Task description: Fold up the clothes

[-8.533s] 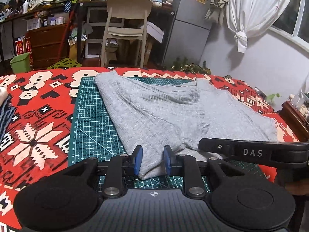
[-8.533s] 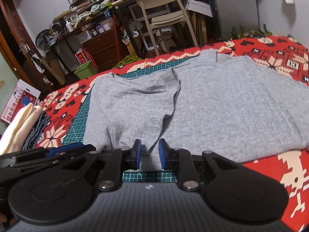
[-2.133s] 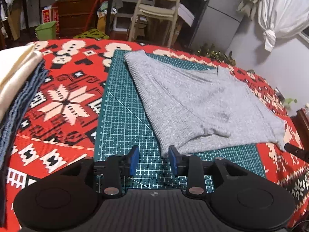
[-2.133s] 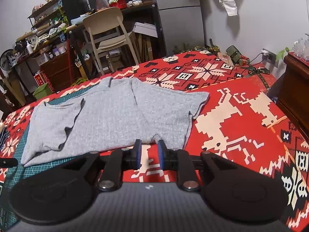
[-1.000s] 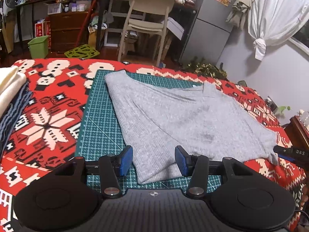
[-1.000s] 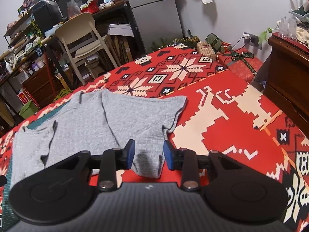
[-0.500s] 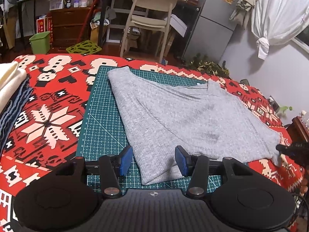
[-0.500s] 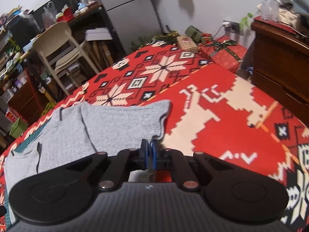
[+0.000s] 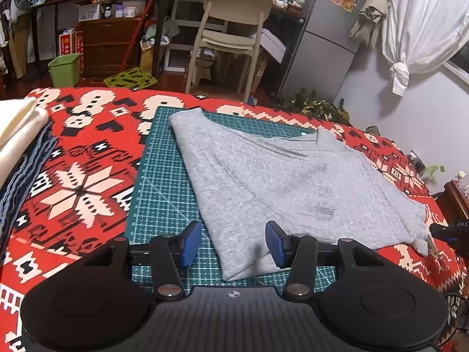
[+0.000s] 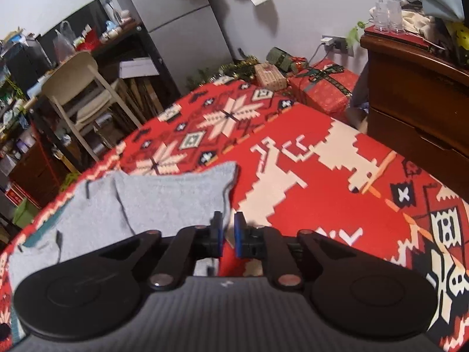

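Grey shirt (image 9: pixel 281 182) lies flat on the green mat (image 9: pixel 164 176). Our left gripper (image 9: pixel 233 245) gapes around its near corner; right gripper (image 10: pixel 227 234) looks nearly closed near the hem, pinch unclear. We should clamp left, then lift evenly.

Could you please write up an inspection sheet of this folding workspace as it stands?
Surface: red patterned cover with a green cutting mat on it.
Job's things: grey garment lying flat, partly on the mat.
Clutter: folded stack at the left edge.
Grippers: left tongs open astride the garment's near corner; right tongs nearly shut at its edge, grip cannot be told.
Cables: plug in wall socket.
Surroundings: chair, fridge, wooden dresser, wrapped gifts.
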{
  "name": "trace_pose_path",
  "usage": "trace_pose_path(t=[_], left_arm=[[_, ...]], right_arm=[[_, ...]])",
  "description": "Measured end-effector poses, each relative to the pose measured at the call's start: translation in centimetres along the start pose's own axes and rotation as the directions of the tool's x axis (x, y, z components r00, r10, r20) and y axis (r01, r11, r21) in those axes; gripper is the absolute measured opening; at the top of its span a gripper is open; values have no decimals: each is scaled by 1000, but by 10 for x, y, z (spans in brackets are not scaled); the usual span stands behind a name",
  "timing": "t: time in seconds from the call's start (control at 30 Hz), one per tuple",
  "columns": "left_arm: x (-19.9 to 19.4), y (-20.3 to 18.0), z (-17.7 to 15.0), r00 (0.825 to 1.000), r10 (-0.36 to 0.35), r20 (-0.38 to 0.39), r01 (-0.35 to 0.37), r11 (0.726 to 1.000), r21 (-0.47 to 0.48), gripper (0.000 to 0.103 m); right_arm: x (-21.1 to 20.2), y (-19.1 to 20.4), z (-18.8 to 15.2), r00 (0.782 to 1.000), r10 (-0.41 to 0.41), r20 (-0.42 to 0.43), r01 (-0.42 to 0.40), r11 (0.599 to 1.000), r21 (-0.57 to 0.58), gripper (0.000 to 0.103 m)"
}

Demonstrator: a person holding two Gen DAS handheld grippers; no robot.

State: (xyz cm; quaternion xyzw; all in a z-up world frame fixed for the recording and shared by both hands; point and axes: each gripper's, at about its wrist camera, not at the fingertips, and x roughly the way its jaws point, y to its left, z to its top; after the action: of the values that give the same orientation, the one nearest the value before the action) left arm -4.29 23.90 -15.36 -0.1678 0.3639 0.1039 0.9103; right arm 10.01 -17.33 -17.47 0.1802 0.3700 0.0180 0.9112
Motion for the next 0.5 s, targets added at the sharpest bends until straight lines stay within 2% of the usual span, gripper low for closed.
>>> trace_pose_path(t=[0.07,0.2,0.4,0.5], left_arm=[[-1,3,0,1000,2,1,-2,1000,-8,48],[-3,7,1,1000,17,13,-17,1000,-14,48],[-5,12,2,999,40,29,-40,999,-9,49],[-4,15,4,998,48,36,-47,999,-17,49]], right_arm=[[3,6,2,1000,0,-2,0,1000,-22,24],[15,20,5,1000,-29,1,29,995,-99,28],[28,20,9,998,-64,0,63,989,-135,29],[32,17,8,999,-50,-4,49,987,-152,28]])
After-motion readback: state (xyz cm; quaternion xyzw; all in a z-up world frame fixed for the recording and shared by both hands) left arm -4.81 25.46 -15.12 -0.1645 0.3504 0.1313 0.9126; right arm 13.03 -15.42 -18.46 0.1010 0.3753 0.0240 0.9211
